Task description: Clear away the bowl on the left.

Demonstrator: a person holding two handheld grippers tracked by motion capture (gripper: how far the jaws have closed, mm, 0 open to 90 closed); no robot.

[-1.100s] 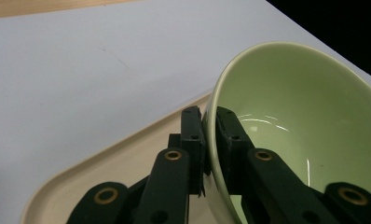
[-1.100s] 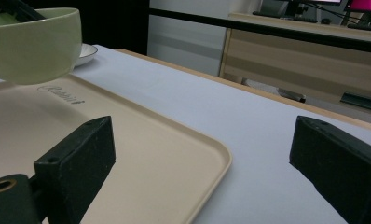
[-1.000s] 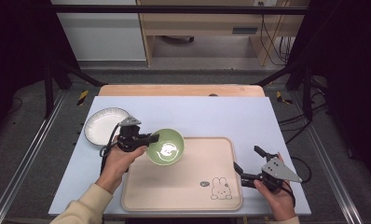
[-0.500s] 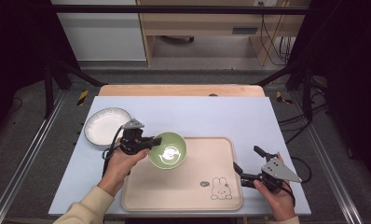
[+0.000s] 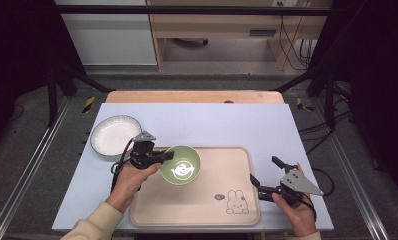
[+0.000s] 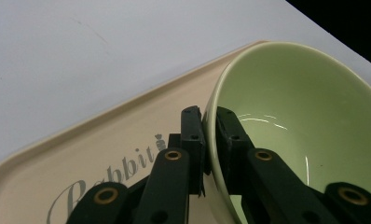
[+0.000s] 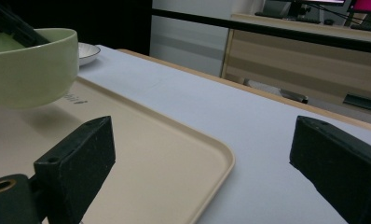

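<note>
Left hand-held gripper (image 5: 164, 156): you are pinching the green bowl (image 5: 181, 164) by its rim, carrying it over the tray (image 5: 212, 207)
Right hand-held gripper (image 5: 265, 176): you are holding it open, idle

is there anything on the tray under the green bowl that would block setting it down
Nothing visible does. The left hand-held gripper pinches the green bowl by its rim over the tray, and the tray's surface around it is bare apart from printed artwork.

The green bowl (image 5: 181, 164) (still gripped) has edged farther over the tray (image 5: 237, 200).
</note>
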